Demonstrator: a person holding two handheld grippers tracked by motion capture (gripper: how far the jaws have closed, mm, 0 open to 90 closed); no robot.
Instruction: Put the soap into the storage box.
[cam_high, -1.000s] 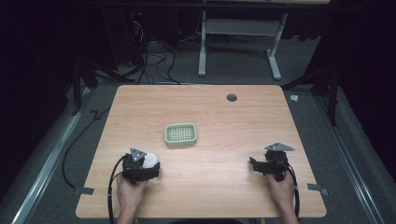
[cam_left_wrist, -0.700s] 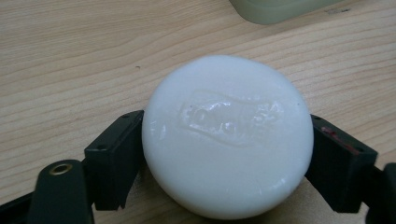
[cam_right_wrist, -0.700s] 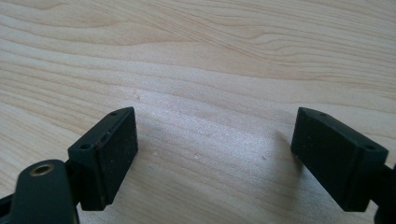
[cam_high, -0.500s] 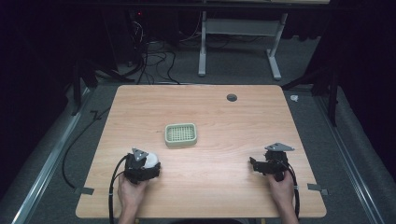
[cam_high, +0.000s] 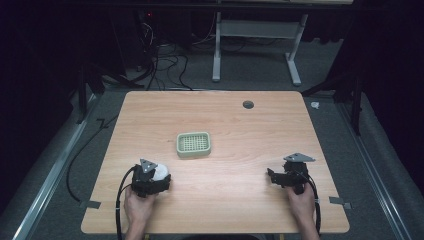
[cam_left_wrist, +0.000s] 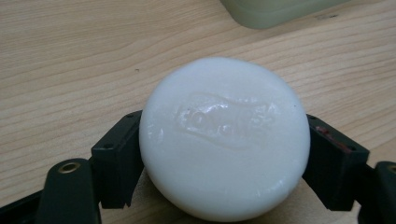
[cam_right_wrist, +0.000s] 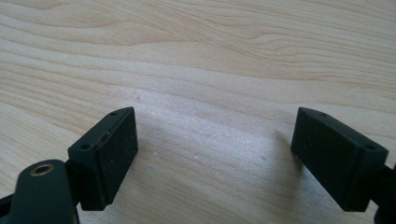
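Note:
A white oval bar of soap with an embossed mark sits between the two black jaws of my left gripper, which press its sides; the gripper is shut on it. From above, the soap shows at the tip of the left gripper, low on the table's left. A pale green soap dish with a slotted floor lies at the table's middle, up and right of the soap; its edge shows beyond the soap. My right gripper stands open over bare wood, at the lower right.
The wooden table has a round cable hole near its far edge. Tape tabs mark the front corners. Cables and a white desk frame lie on the dark floor beyond.
The left gripper with the soap has shifted very slightly; the right gripper has stayed put.

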